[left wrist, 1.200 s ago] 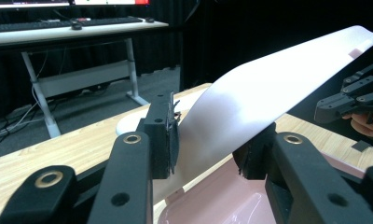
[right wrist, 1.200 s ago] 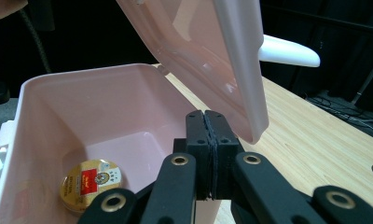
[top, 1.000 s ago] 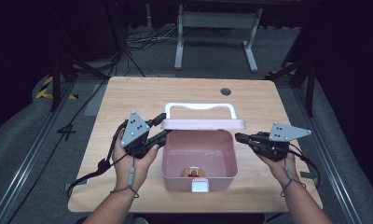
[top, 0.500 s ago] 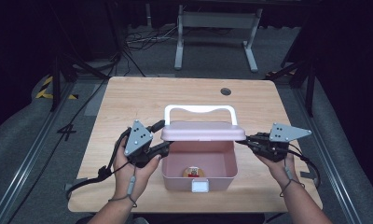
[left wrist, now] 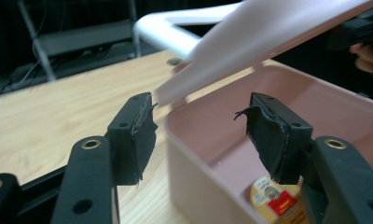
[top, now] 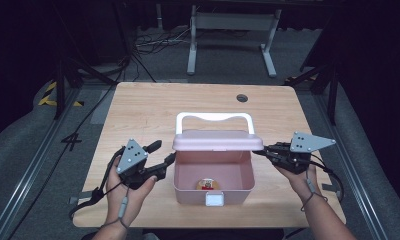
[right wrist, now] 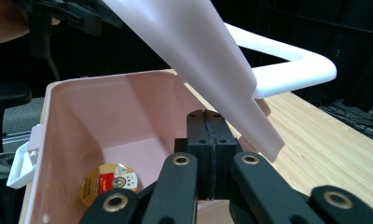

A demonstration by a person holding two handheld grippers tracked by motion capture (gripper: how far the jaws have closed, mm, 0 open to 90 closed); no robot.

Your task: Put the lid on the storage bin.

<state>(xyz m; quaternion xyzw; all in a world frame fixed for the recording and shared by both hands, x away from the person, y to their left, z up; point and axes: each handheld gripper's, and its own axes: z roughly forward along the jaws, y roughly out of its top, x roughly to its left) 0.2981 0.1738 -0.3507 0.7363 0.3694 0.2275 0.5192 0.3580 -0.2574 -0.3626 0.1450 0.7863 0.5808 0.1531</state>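
Note:
A pink box [top: 182,186] stands at the table's near middle, its pink lid [top: 218,141] half raised on its hinge with the white handle [top: 214,116] behind. A round tin [top: 206,184] lies on the box floor. My left gripper [top: 164,151] is at the box's left wall, open; its jaws have just been opening, and in the left gripper view [left wrist: 198,126] the box's corner [left wrist: 208,186] stands between the pads untouched, under the lid [left wrist: 268,32]. My right gripper [top: 259,151] is shut at the lid's right end; in its own view [right wrist: 209,121] the pads meet just below the lid's edge [right wrist: 194,51].
The box's white latch [top: 214,200] faces the near edge of the wooden table [top: 138,105]. A small round hole [top: 242,98] sits at the back right of the table. A metal stand and cables lie on the floor beyond it.
The left gripper has let go of the lid's left corner, opened, and dropped toward the near side beside the box wall. The lid has come lower over the box. The right gripper has not moved.

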